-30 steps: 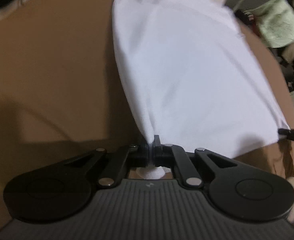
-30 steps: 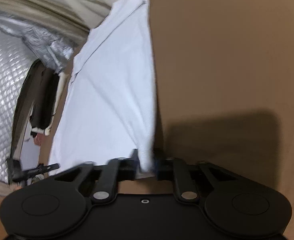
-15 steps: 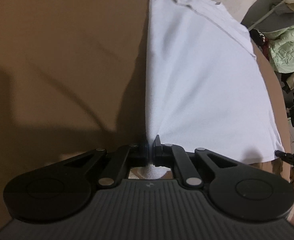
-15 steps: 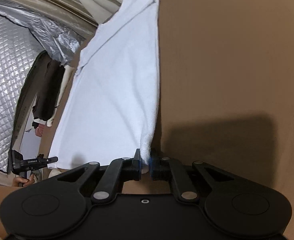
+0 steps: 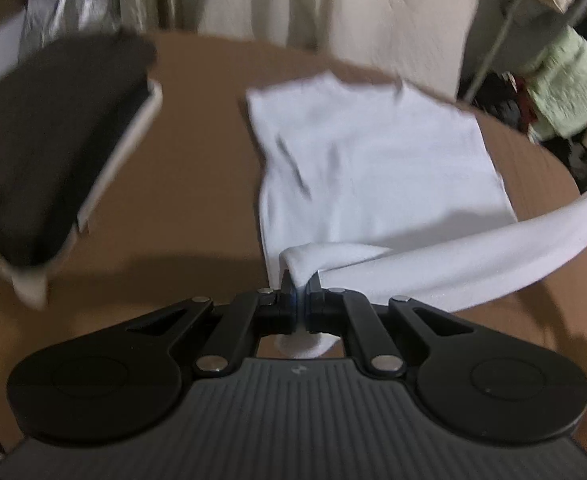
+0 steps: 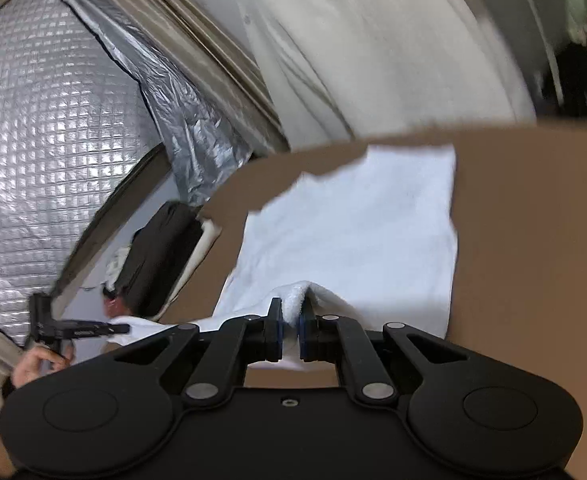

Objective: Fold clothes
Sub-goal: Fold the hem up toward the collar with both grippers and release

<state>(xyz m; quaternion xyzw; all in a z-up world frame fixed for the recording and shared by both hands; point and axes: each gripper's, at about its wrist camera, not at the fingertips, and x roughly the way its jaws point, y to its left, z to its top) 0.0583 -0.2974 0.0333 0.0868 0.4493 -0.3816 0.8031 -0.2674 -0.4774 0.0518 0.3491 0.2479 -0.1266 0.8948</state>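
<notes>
The brown table (image 5: 197, 184) fills most of what I see from both wrists, with pale curtains (image 5: 333, 4) hanging behind its far edge and a quilted silver sheet (image 6: 53, 128) off to one side in the right wrist view. On the table lies the white garment (image 5: 373, 168), its far part spread flat while its near edge is lifted off the surface and doubled into a thick fold. A dark folded stack (image 5: 53, 140) with a pale layer beneath it sits on the table to the left of the garment, apart from it, blurred in the left wrist view. My left gripper (image 5: 300, 300) has its fingers closed tight on one bunched corner of the garment's near edge, and from there a raised band of cloth stretches away to the right. My right gripper (image 6: 289, 320) is likewise clamped on a pinch of the same edge, the cloth rising in a small ridge between the pads. In the right wrist view I can also see the left gripper at the lower left, with a hand (image 6: 37, 364) wrapped around its handle.
</notes>
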